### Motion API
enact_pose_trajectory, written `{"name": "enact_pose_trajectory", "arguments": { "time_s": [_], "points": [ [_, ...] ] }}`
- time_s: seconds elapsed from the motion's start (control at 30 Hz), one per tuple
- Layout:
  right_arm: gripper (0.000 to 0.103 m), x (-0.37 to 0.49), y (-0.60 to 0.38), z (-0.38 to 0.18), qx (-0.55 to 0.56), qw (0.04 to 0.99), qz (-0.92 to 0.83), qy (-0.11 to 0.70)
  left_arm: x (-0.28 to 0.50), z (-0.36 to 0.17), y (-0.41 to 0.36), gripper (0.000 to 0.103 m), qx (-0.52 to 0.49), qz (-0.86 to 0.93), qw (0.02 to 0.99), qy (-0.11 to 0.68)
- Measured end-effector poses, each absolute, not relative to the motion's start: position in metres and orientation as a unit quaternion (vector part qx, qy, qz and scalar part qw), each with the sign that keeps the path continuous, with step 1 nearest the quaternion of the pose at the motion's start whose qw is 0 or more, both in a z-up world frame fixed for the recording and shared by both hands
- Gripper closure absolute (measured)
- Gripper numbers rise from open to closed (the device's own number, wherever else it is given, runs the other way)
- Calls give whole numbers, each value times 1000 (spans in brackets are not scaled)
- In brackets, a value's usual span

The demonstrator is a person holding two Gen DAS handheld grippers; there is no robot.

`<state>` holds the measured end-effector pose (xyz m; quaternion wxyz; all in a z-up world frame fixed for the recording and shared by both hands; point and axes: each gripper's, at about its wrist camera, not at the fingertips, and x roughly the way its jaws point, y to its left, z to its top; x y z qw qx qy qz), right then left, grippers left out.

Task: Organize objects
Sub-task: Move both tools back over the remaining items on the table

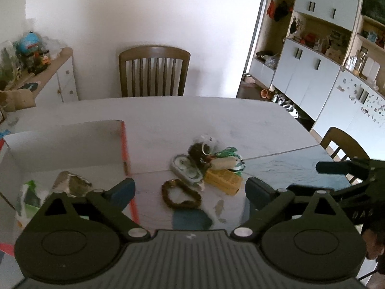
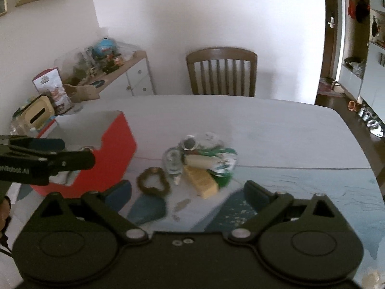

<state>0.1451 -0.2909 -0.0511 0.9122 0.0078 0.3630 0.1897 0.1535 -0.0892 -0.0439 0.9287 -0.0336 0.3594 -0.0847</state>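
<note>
Two grippers hover above a white table, each with fingers spread wide and nothing between them. The left gripper faces a small heap of clutter at its twelve o'clock: a brown bead bracelet nearest, then a clear case, a yellow block and a green packet. A red box, open-topped, sits at ten o'clock and already holds some packets, probably the collecting place. The right gripper looks ready to pick from the same heap.
</note>
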Motion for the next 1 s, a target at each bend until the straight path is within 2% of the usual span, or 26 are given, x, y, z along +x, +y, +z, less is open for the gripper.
{"name": "enact_pose_trajectory", "arguments": {
  "time_s": [0.67,0.87,1.0],
  "points": [
    [6,203,-341,-91,-6,891,206,403,176,-116,-165,4,-2,-51,926,373],
    [10,220,-329,-107,-6,879,224,421,188,-134,-162,4,-18,-23,925,379],
    [17,233,-321,-118,4,872,227,434,194,-142,-160,4,-24,-12,924,381]
  ]
}}
